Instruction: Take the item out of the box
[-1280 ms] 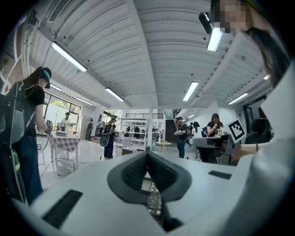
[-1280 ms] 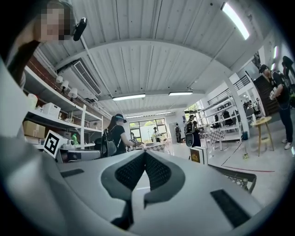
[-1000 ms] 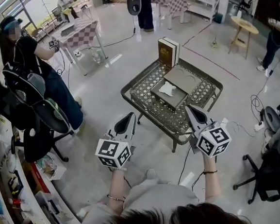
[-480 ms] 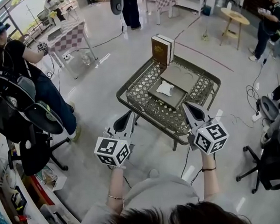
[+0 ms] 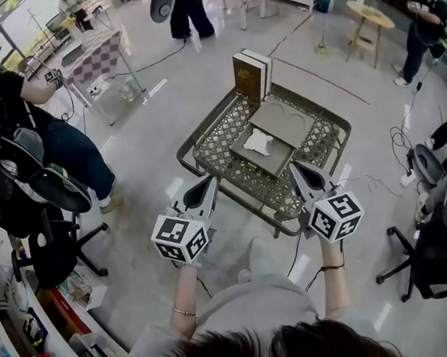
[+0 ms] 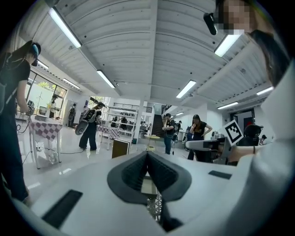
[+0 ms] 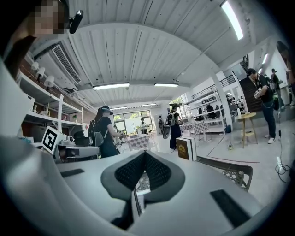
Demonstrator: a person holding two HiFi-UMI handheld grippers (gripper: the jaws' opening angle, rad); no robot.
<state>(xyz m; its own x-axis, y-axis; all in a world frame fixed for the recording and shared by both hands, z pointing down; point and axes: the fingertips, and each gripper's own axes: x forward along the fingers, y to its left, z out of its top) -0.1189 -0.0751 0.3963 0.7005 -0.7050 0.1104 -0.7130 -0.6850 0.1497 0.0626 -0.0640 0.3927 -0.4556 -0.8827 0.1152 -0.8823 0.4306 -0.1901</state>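
The open grey box (image 5: 241, 155) sits mid-tabletop (image 5: 223, 131) on the metal lattice, its lid (image 5: 283, 122) lying just beyond it and a book-like carton (image 5: 252, 74) standing upright at the far rim. The white item (image 5: 261, 141) is inside the box, crumpled, so I can't fairly give it a long axis; the box itself seems to run slantwise from near right to far left.

Both tools hover at the near edge, pointing in at the box. The left hand-held gripper (image 5: 210, 182) is clenched on nothing, and the right hand-held gripper (image 5: 294, 168) likewise. The item lies ahead and between them, and I'd say the right one is closer.

Against a second ago, the person has edged round: the table now sits a touch further left in the head view, while both jaws stay shut.
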